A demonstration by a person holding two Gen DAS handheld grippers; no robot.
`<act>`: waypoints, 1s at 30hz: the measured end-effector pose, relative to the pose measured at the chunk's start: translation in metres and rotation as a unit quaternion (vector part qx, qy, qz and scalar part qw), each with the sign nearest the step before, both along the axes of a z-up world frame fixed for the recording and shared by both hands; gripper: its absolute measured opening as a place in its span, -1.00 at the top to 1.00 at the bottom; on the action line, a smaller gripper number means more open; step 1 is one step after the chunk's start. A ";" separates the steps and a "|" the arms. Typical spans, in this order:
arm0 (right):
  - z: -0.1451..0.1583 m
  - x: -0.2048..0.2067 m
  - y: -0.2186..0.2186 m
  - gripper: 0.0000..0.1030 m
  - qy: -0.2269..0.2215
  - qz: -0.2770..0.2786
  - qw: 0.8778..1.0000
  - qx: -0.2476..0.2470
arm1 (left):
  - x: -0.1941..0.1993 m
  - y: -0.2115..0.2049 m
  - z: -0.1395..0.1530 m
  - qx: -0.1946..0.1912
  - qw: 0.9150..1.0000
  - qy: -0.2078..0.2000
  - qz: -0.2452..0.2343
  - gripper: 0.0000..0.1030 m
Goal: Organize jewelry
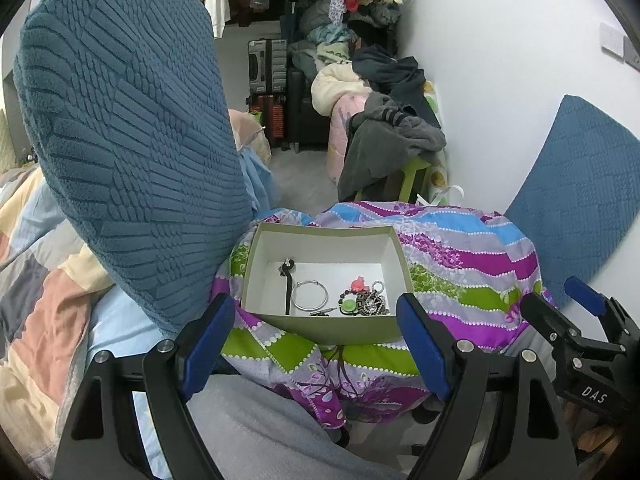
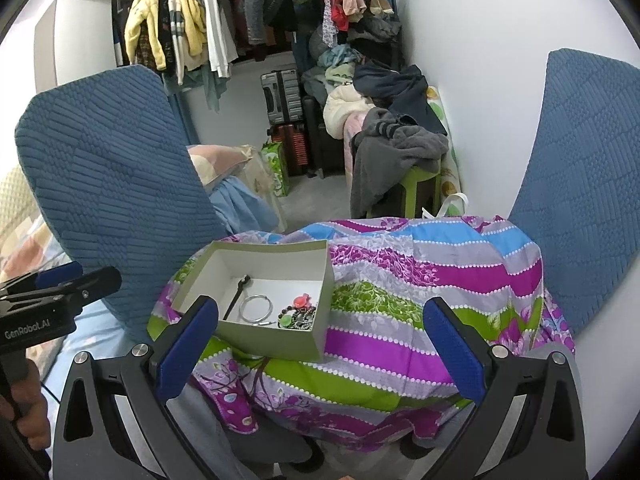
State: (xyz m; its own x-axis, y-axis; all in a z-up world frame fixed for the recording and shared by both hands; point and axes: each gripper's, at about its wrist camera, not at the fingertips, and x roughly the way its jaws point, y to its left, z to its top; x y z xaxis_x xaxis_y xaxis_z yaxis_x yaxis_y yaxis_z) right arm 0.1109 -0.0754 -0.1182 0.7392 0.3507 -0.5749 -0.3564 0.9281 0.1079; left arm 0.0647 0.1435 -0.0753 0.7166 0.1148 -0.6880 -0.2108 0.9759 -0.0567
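A green cardboard box [image 1: 320, 326] with a white interior is sitting on a surface draped in a striped floral cloth [image 1: 460, 264] of purple, lime and blue, flanked by two blue quilted cushions, one [image 1: 120, 140] at 9 o'clock and one [image 1: 580, 204] at 3 o'clock in the left wrist view. The jewelry is lying together on the box floor: a black cord piece [image 1: 288, 284] towards 9 o'clock, a silver bangle [image 1: 309, 295] just beside it, and a beaded bracelet with a green stone [image 1: 349, 303] nestling against a tangle of grey chains [image 1: 376, 300] towards 3 o'clock, with a small red trinket [image 1: 357, 283] at 12 o'clock of the beads.

The left gripper [image 1: 316, 348] is hovering in front of the box with its blue-padded fingers spread wide and nothing between them. The right gripper [image 2: 320, 344] is likewise gaping wide and grasping nothing, the box [image 2: 276, 340] lying towards 10 o'clock between its fingers, with the bangle [image 2: 256, 308] and beads [image 2: 298, 316] showing inside. A hand [image 2: 24, 412] is gripping the left tool's handle at 8 o'clock in the right wrist view.

Beyond the cloth, clothes are hanging on a rail [image 2: 192, 20] at 12 o'clock above stacked suitcases [image 2: 284, 96], and a grey garment [image 2: 392, 152] is sprawling over a lime-green stool [image 2: 424, 184].
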 end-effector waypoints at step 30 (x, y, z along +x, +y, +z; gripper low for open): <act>-0.001 -0.006 -0.010 -0.99 0.001 -0.015 1.000 -0.004 | -0.003 0.000 -0.001 0.004 1.000 0.004 -0.005 -0.61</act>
